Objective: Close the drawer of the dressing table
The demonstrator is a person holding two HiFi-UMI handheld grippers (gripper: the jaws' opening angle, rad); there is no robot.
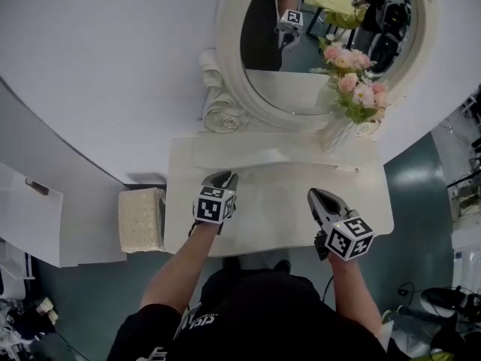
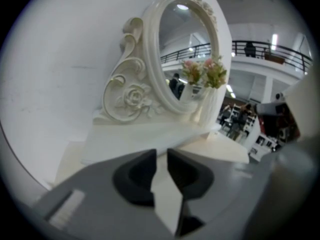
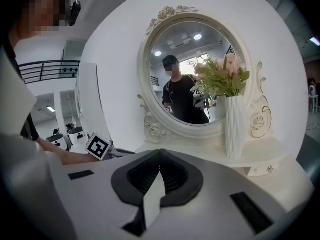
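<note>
left gripper (image 1: 222,177) ajar, right gripper (image 1: 315,195) closed

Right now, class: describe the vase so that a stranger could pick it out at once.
Start at the white dressing table, then its round mirror in a carved frame. At the mirror's right foot in the head view stands a tall ribbed white vase, the only thing there holding pink flowers.

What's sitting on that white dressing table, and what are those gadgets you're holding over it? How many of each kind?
Oval mirror: 1
Vase of pink flowers: 1
Handheld grippers: 2, the left gripper and the right gripper
Total: 4
</note>
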